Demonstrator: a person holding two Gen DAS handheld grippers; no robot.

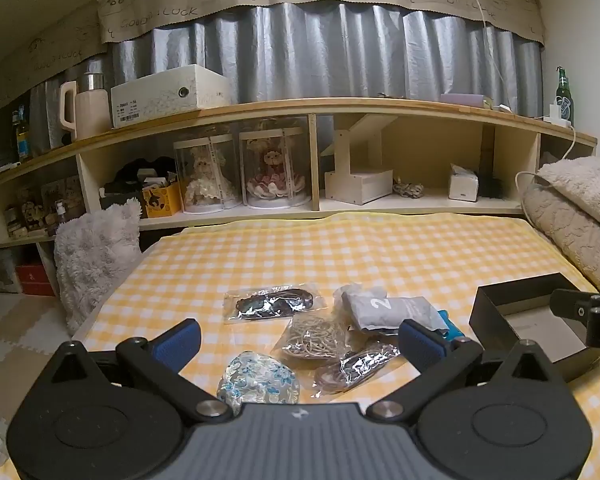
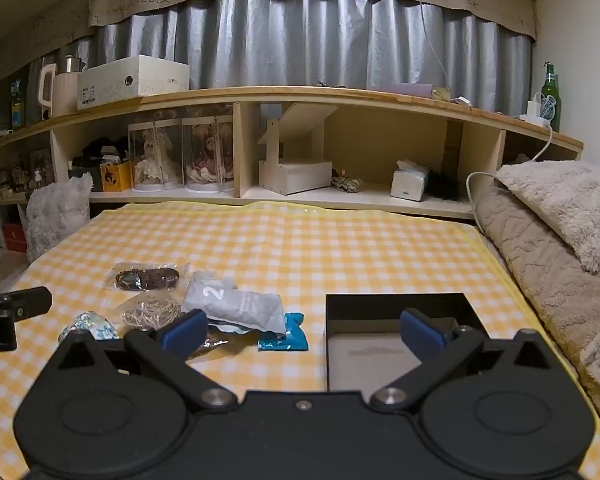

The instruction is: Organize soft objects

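Both grippers, left gripper (image 1: 298,338) and right gripper (image 2: 302,332), hang spread and empty; bagged soft items (image 1: 314,336) overlap beside the black box (image 2: 396,308), so slippery plastic risks a double-pick or slip.

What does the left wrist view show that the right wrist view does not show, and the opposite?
Only the left wrist view shows the bag of dark bands clearly, between its open fingers. Only the right wrist view shows most of the blue packet and the black box's bare floor. Both show the grey pouch, the floral pouch and both grippers open, left gripper, right gripper.
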